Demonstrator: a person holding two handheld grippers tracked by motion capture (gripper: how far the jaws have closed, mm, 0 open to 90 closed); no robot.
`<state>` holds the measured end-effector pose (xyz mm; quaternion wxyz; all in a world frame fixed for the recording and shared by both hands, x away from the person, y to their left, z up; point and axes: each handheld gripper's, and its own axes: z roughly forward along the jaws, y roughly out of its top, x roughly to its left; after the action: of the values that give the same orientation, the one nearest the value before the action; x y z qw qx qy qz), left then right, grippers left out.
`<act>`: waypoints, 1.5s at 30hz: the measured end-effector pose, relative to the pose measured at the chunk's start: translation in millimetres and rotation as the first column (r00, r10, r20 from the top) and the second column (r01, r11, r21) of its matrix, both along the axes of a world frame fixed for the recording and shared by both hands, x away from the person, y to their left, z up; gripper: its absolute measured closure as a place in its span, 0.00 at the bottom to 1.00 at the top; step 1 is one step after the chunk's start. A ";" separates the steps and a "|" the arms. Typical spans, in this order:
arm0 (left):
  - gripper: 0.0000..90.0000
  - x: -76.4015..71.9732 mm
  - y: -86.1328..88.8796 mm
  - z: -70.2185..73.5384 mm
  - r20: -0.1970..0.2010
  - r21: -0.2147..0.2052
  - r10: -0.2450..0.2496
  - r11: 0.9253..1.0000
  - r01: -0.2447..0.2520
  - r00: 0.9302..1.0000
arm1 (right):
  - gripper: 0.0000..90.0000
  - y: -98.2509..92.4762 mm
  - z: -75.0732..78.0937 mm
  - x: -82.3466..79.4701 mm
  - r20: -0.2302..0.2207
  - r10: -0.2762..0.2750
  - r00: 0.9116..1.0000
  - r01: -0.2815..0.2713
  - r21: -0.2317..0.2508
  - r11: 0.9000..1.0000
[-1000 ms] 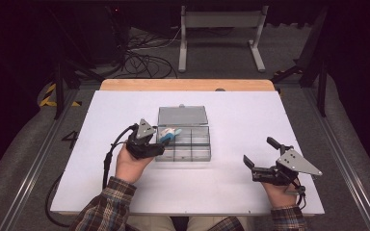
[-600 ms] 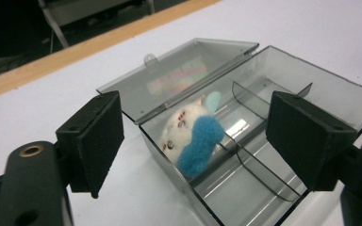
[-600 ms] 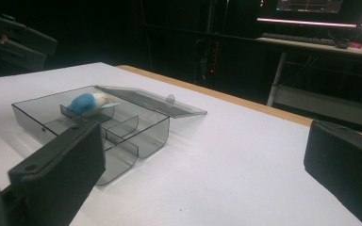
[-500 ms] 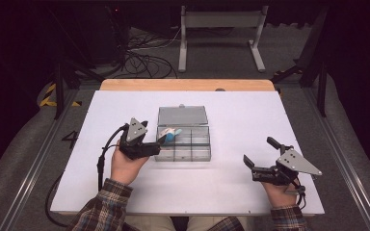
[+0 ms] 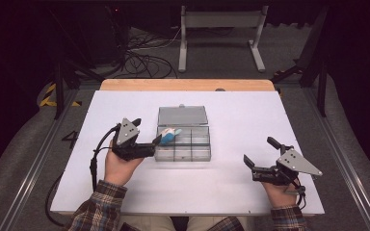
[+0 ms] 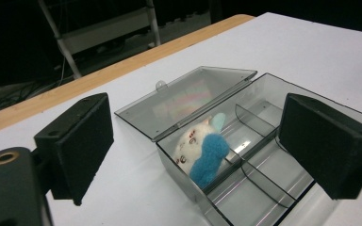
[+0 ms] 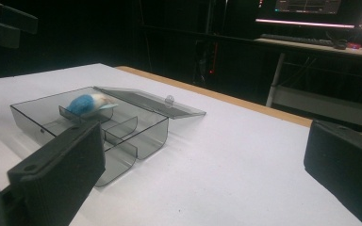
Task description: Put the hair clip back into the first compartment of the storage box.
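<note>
A small white-and-blue felt toy (image 6: 202, 153) lies on its side in the open clear box's (image 6: 311, 186) corner compartment, just ahead of the left gripper's fingers (image 6: 82, 141), untouched between them.

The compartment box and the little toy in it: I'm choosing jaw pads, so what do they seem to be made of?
The compartment box looks like hard, smoke-tinted clear plastic: glossy, with the table showing through its walls and open lid. The toy looks like soft felted wool or plush, matte and fuzzy, white with blue; the exact fibre is unclear.
</note>
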<state>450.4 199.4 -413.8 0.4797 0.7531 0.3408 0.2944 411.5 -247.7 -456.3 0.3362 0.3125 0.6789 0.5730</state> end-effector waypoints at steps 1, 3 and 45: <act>0.11 -0.9 1.0 0.5 0.006 0.002 -0.003 1.000 0.003 1.000 | 0.00 0.0 0.0 -0.2 0.000 -0.002 1.000 0.002 -0.001 1.000; 0.11 -2.7 2.4 1.4 0.016 -0.003 -0.007 1.000 0.007 1.000 | 0.00 0.0 0.0 -0.3 0.002 0.000 1.000 0.000 0.000 1.000; 0.04 -37.5 50.9 -16.5 0.109 -0.093 0.004 0.996 0.006 0.994 | 0.00 0.7 -0.3 -1.9 0.017 -0.018 1.000 0.018 -0.009 1.000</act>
<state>412.9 250.3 -430.3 0.5324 0.7128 0.3270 0.3187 409.6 -247.1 -456.6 0.3483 0.3122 0.6758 0.5696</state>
